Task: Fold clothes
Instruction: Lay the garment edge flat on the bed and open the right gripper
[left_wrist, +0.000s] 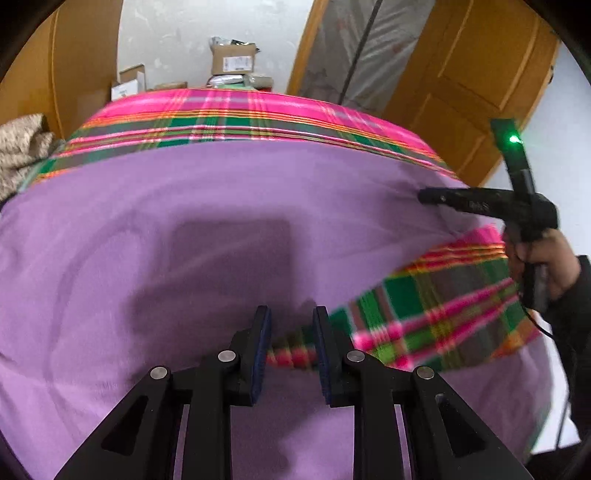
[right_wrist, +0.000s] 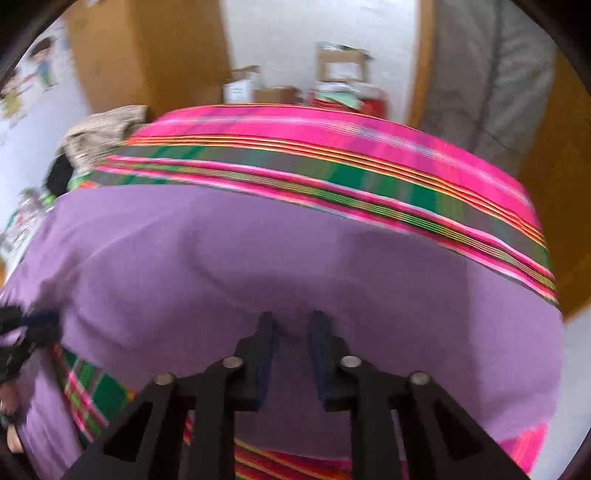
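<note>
Two grippers: both work one garment, a lilac-purple soft cloth spread flat over a pink, green and orange plaid bedcover.
Garment position: it fills the middle of both wrist views; plaid shows beyond its far edge and through a gap on its right-hand side in the left wrist view.
Left gripper: jaws narrow, with plaid cover showing in the gap between the pads and lilac cloth on either side; whether any cloth is pinched I cannot tell.
Right gripper: jaws narrow, tips down at a puckered ridge of the lilac cloth; the blur hides whether the pads press it.
Right gripper from the left wrist view: it reaches in level from the right, tips at the garment's far right edge, creases fanning from them.
Long axis: the garment runs side to side across the bed.
Nearer hand: the right one sits at the far right edge, the left one at the near edge.
Judged next move: probably carrying the right edge leftward across the body.
</note>
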